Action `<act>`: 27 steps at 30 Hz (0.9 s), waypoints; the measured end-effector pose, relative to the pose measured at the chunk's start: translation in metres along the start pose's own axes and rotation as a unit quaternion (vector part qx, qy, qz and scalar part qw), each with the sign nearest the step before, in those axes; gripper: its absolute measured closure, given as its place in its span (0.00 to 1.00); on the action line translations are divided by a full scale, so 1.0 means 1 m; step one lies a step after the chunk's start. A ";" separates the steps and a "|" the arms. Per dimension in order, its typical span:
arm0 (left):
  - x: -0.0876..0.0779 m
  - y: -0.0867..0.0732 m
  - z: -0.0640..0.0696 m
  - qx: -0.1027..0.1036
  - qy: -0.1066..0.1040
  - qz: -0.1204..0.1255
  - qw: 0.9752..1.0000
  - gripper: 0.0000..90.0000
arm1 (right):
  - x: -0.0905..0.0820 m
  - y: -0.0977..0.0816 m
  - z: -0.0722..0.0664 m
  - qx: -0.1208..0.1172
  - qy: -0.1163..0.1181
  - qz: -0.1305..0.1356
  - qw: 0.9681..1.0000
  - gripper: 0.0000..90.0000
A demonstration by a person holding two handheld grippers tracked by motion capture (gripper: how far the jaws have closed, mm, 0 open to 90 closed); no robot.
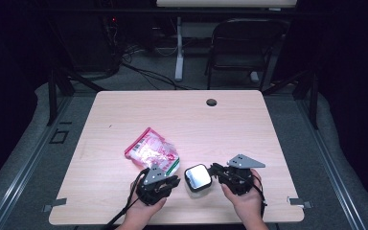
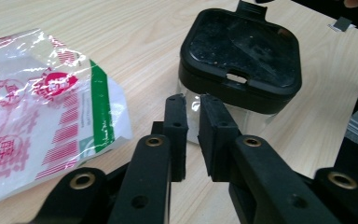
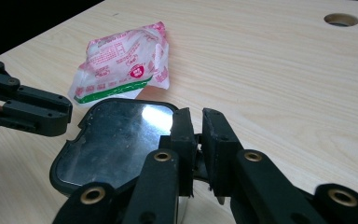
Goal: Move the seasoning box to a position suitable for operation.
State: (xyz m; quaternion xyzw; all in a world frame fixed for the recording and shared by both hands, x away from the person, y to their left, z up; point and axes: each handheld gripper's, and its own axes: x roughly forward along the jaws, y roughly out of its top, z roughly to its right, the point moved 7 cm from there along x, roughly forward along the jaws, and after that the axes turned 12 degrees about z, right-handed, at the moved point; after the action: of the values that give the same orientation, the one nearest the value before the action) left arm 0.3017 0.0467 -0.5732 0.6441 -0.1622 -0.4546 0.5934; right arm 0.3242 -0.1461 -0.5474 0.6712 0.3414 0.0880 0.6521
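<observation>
Lying left of centre on the table point(image 1: 196, 124): crinkled film bag point(image 1: 152, 152), red-and-white print with a green stripe. Probably handling as light, soft and slippery; taking it by a bunched edge rather than the flat face.

Hovering just right of the bag, near the table's front edge: left gripper point(image 1: 175, 181). Jaws standing almost together with a narrow slit between, nothing in it, and pointing at the clear wall of the container point(image 2: 242, 51).

Sitting upright between the two grippers: that container, small and square, with a black glossy lid. Judging it stiff and fairly light, with smooth walls likely slipping under the pads; contents not readable. Bracing low on the wall and taking the lid by its tab looks safest.

Reaching in from the right over the lid's edge: right gripper point(image 1: 213, 168). Jaws nearly together; cannot tell whether pinching the tab.
</observation>
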 end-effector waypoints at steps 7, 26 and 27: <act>0.005 0.000 0.008 0.011 -0.018 -0.007 1.000 0.98 | 0.003 -0.003 0.001 0.004 0.002 0.000 1.000 0.97; 0.011 -0.003 0.023 0.019 -0.044 -0.017 0.999 1.00 | 0.002 -0.004 0.001 0.014 0.001 0.005 1.000 0.98; 0.011 -0.003 0.023 0.019 -0.044 -0.017 0.999 1.00 | 0.002 -0.004 0.001 0.014 0.001 0.005 1.000 0.98</act>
State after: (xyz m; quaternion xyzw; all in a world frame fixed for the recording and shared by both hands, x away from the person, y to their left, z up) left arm 0.2889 0.0251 -0.5772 0.6372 -0.1855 -0.4894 0.5657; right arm 0.3246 -0.1464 -0.5522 0.6819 0.3398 0.0875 0.6418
